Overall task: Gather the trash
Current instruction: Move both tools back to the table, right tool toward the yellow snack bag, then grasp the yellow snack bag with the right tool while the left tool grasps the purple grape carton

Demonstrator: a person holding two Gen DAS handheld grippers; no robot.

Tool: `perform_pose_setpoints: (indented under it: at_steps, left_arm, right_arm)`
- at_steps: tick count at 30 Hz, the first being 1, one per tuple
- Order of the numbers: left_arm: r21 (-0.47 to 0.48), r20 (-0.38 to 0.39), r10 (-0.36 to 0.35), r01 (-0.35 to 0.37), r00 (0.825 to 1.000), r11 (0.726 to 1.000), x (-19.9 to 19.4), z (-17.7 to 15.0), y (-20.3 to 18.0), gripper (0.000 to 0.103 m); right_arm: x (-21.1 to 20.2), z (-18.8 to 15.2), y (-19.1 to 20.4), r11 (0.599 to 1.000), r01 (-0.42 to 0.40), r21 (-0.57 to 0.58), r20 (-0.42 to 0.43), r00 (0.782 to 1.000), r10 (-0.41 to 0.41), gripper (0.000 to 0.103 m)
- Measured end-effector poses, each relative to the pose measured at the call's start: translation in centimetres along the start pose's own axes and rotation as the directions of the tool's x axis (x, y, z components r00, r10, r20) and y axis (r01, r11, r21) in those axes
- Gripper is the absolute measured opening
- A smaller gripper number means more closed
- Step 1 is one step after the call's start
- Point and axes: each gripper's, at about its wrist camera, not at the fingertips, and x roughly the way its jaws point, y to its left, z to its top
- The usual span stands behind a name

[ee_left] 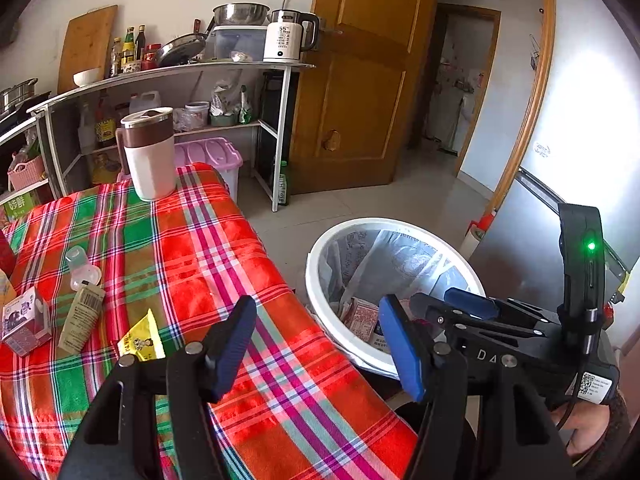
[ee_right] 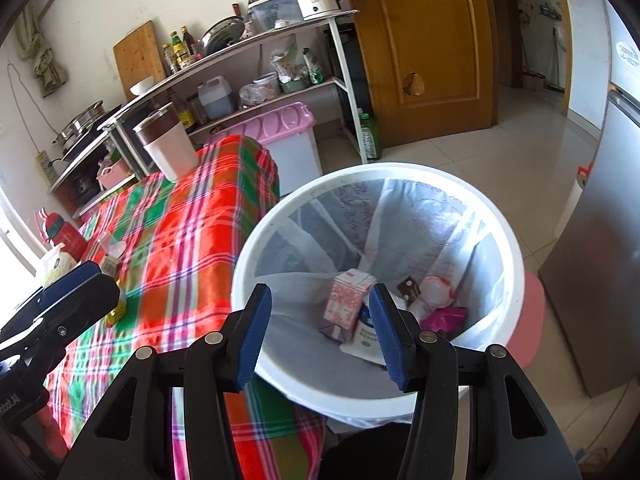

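Observation:
My left gripper [ee_left: 320, 344] is open and holds nothing; it hangs over the right edge of the plaid tablecloth [ee_left: 208, 264]. On the cloth to its left lie a yellow packet [ee_left: 142, 340], a beige tube [ee_left: 82, 318], a small carton [ee_left: 26, 320] and a clear plastic cup [ee_left: 82, 268]. My right gripper [ee_right: 322, 334] is open and empty above the white lined bin [ee_right: 400, 170]. In the bin lie a pink carton [ee_right: 346, 300], a white tube [ee_right: 366, 334], a brown wrapper [ee_right: 410, 288] and a pink wrapper [ee_right: 444, 316]. The left wrist view also shows the bin [ee_left: 320, 264] and the right gripper [ee_left: 472, 306].
A brown-and-white lidded mug [ee_left: 152, 152] stands at the table's far corner. A red bottle [ee_right: 64, 236] stands at the table's left end. Behind are a metal shelf rack [ee_left: 280, 128], a pink-lidded box [ee_left: 212, 156], a wooden door [ee_left: 360, 80] and a fridge [ee_right: 592, 240] at right.

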Motion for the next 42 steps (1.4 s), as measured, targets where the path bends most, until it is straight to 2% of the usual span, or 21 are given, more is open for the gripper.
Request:
perform_pose_setpoints:
  at_steps: [20,29,42]
  left_arm:
    - [-0.099,0.024,0.114,-0.111,0.993,0.989,-4.1,-3.0,7.8,0.068]
    - [-0.193,0.003,0.229,-0.225,0.973,0.955,-6.3,-5.1,14.1,0.068]
    - [-0.283,-0.023,0.308,-0.302,0.951,0.91,-7.4,-6.5,20.2,0.07]
  right_arm:
    - [2.6,-1.7,9.3,0.985,-0.123,-0.122,-0.063,0.991,0.116,0.052]
    - [4.9,-2.3,13.9,0.965,-0.198,-0.171,-0.119,0.977,0.179,0.052]
    - [8.9,-1.8,18.3,0.945,-0.285,-0.16,-0.193,0.948,0.253,0.052]
